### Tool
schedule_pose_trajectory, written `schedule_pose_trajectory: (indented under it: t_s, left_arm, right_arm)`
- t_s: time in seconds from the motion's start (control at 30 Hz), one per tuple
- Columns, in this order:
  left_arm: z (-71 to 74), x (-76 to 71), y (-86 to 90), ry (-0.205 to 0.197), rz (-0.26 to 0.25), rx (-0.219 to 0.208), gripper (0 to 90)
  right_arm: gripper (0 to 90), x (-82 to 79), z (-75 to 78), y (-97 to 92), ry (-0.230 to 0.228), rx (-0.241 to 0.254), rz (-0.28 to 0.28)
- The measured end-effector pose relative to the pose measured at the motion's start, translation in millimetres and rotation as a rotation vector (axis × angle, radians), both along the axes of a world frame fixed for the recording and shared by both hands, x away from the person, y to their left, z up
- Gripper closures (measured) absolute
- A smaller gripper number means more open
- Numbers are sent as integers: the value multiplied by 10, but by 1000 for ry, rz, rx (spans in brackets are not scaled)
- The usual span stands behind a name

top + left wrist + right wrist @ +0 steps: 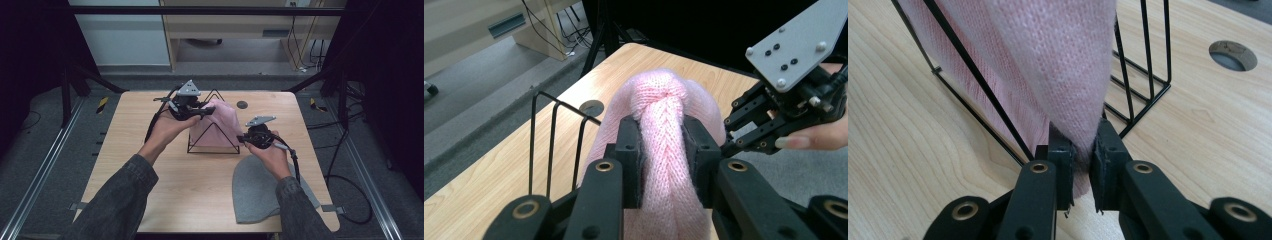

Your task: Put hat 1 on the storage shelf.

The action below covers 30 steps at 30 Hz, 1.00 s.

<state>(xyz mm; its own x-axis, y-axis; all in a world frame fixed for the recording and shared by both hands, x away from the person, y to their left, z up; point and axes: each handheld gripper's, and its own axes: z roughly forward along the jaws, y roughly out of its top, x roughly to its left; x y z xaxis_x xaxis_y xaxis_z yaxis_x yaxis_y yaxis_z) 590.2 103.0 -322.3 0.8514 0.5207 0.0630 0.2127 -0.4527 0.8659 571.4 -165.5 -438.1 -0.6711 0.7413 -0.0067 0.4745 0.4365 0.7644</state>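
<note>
A pink knitted hat [218, 124] is draped over a black wire triangular rack [200, 150] at the middle of the wooden table [150, 190]. My left gripper [204, 111] is at the hat's top left and is shut on a bunched fold of the pink hat [662, 145]. My right gripper [242, 139] is at the rack's lower right corner, shut on the pink hat's [1058, 65] lower edge beside the rack's wires [1143, 75]. In the left gripper view the right gripper [736, 135] shows at the right, held by a hand.
A grey knitted hat [255, 190] lies flat at the table's near right, under the right forearm. A small round hole [242, 104] sits in the tabletop behind the rack. Cables trail from both grippers. Dark metal frames stand on both sides of the table.
</note>
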Motion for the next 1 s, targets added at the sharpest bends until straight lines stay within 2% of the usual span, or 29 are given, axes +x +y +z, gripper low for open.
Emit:
schedule_pose_trajectory:
  t_s: [0.13,0.17,0.2,0.27,0.3,0.43,0.5,0.57,0.6,0.77,0.8,1.0]
  left_arm:
    - [-38,-5,3,8,-2,-9,726]
    - [-48,-8,1,9,-2,-11,726]
    - [-55,-13,-2,14,-3,-14,726]
    - [-76,-24,-14,14,-7,-7,726]
    - [-92,-31,-19,13,-6,-5,726]
    - [-112,-32,-29,14,-2,-4,723]
    - [-127,-46,-49,17,-1,-1,719]
    - [-130,-51,-52,16,-3,8,717]
    - [-139,-54,-49,21,-3,2,707]
    - [-156,-61,-31,30,7,-9,674]
    - [-168,-70,-26,35,13,-14,651]
    - [-151,-130,-11,31,14,-35,556]
  right_arm:
    - [776,2,-25,-16,5,8,-2]
    - [724,-11,-28,-27,14,6,-9]
    - [724,-11,-28,-27,14,6,-9]
    - [662,-42,-23,-39,17,-7,-9]
    - [616,-85,-11,-82,9,-29,-17]
    - [562,-139,3,-184,10,-33,-38]
    - [517,-188,20,-324,1,-30,-78]
    - [507,-197,23,-353,1,-32,-86]
    - [484,-215,34,-440,2,-37,-107]
    - [472,-239,55,-574,2,-46,-136]
    - [463,-250,57,-654,9,-54,-157]
    - [434,-279,23,-803,44,-64,-189]
